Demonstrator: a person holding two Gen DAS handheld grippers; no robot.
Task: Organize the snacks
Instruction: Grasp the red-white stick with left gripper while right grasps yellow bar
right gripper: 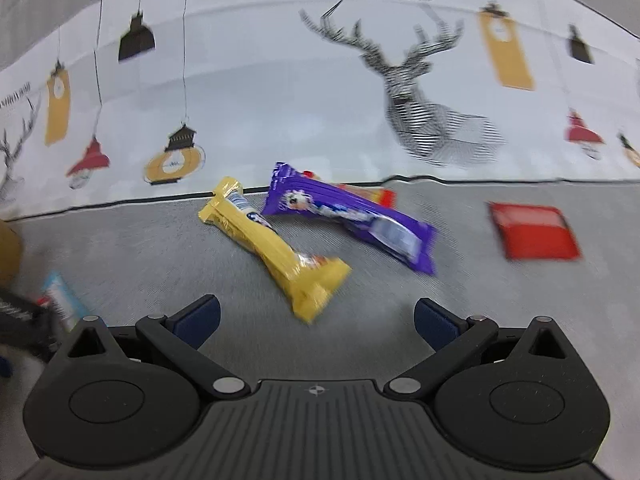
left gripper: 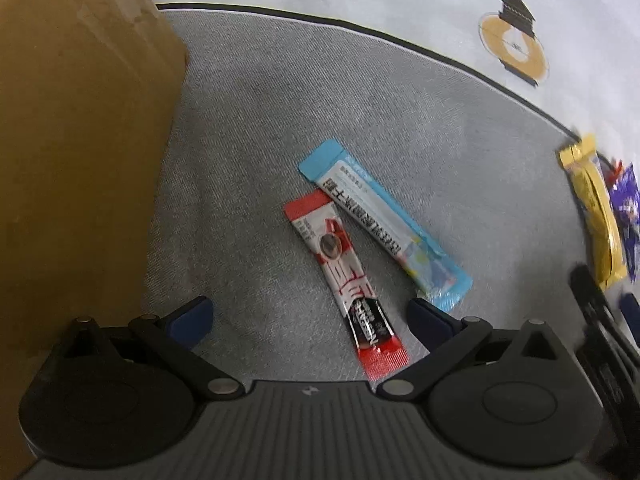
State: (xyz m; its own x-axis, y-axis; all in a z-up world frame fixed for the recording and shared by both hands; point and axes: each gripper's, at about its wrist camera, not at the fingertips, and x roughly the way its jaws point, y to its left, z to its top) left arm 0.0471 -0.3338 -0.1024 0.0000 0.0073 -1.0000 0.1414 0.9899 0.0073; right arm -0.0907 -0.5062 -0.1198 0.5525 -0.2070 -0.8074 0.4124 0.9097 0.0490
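My left gripper [left gripper: 310, 318] is open above a grey mat [left gripper: 260, 128]; a red, white and black stick pack [left gripper: 346, 284] lies between its fingers, with a light-blue stick pack [left gripper: 384, 228] just to its right. My right gripper [right gripper: 316, 318] is open too, empty, hovering short of a yellow wrapped bar [right gripper: 276, 246]. Behind that bar lies a purple wrapped bar [right gripper: 352, 220] over an orange-red packet [right gripper: 380, 196]. A flat red packet [right gripper: 534, 230] sits at the right.
A brown cardboard box [left gripper: 76, 152] stands at the left of the mat, close to my left gripper. The yellow bar [left gripper: 596, 216] and purple bar [left gripper: 628, 216] show at the left view's right edge. A patterned white cloth [right gripper: 280, 92] surrounds the mat.
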